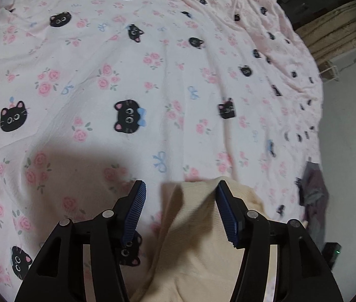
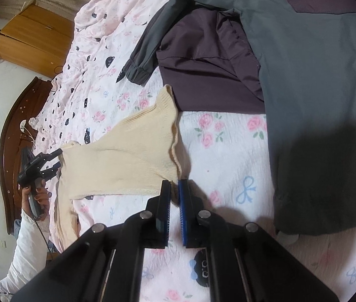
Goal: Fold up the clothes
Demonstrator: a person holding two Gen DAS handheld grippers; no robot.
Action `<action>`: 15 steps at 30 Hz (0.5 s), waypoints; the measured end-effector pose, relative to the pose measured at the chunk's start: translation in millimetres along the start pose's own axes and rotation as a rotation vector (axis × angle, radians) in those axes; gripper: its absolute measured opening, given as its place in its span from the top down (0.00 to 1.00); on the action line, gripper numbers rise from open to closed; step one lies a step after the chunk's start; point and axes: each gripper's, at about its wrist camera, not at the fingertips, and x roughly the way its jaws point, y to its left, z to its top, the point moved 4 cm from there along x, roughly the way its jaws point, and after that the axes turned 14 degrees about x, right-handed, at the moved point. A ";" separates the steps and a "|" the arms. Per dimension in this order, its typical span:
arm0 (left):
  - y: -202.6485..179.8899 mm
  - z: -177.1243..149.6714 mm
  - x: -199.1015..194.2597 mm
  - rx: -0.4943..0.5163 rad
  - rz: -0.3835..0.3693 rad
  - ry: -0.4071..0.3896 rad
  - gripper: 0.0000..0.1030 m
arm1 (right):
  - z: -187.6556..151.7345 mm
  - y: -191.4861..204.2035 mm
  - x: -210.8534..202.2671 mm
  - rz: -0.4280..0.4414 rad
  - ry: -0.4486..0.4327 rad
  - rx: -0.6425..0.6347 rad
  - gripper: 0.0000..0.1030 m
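Left wrist view: the left tongs (image 1: 181, 188) are standing released, with the cream ribbed knit top (image 1: 198, 239) draping between the fingers and over the right one, not pinched. It's lying on the pink bedsheet with black cat faces and roses (image 1: 152, 75).

Right wrist view: the right tongs (image 2: 174, 185) are clenching the knit top's (image 2: 127, 161) hem corner (barely any gap). A grey and dark purple jacket (image 2: 304, 75) is sprawling beside it, and a hand (image 2: 38, 196) is gripping the other tool at the far end.
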 end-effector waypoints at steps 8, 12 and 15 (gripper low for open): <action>-3.7 6.2 -15.5 0.012 -0.019 -0.035 0.50 | -0.9 0.7 0.6 0.006 0.001 0.004 0.93; -7.5 4.1 -20.9 0.041 0.004 -0.040 0.49 | -1.5 0.8 -0.3 0.008 -0.001 0.006 0.93; -13.2 -1.4 -26.8 0.089 0.046 -0.047 0.49 | -0.7 1.8 2.1 0.006 -0.001 0.005 0.93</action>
